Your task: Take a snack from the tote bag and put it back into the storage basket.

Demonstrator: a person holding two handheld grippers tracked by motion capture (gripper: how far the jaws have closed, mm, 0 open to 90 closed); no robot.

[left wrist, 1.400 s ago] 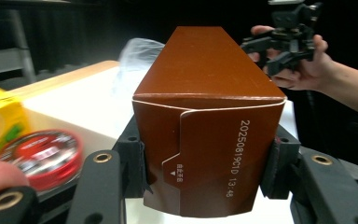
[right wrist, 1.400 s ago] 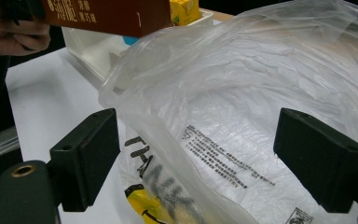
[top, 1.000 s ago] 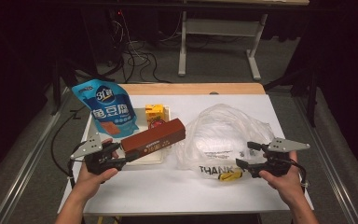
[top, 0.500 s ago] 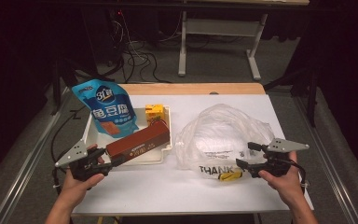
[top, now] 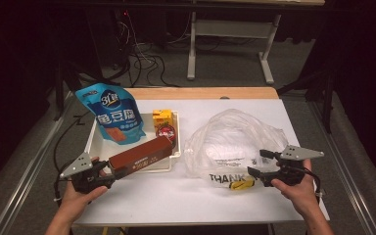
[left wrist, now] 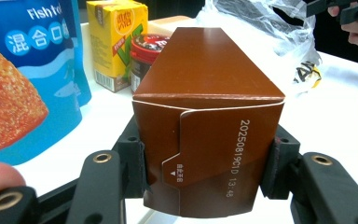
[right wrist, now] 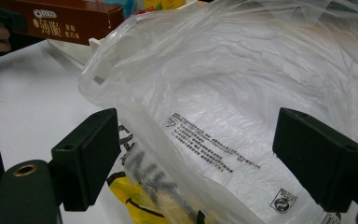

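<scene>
A long brown cardboard box [top: 139, 155] is clamped by its near end in my left gripper [top: 106, 172], close to the table's front left edge. Its far end reaches over the front rim of a white tray [top: 96, 138]. In the left gripper view both pads press the sides of the brown box [left wrist: 205, 93], so the left gripper [left wrist: 207, 163] is shut on it. My right gripper [top: 257, 165] stands open at the near right edge of a crumpled clear plastic bag [top: 230, 139]. The right gripper view shows that bag [right wrist: 242, 84] lying between the spread jaws of the right gripper [right wrist: 209, 154], untouched.
A blue snack pouch [top: 110, 115] leans at the tray's back left. A yellow drink carton [top: 162, 117] and a red-lidded jar [top: 166, 132] stand in its right part. The bag carries black lettering and a yellow mark [top: 240, 184]. Bare white tabletop [top: 176, 196] runs along the front.
My left gripper has carried the brown box to the left and toward the near edge, a little lower. The right gripper and the bag have stayed put.
</scene>
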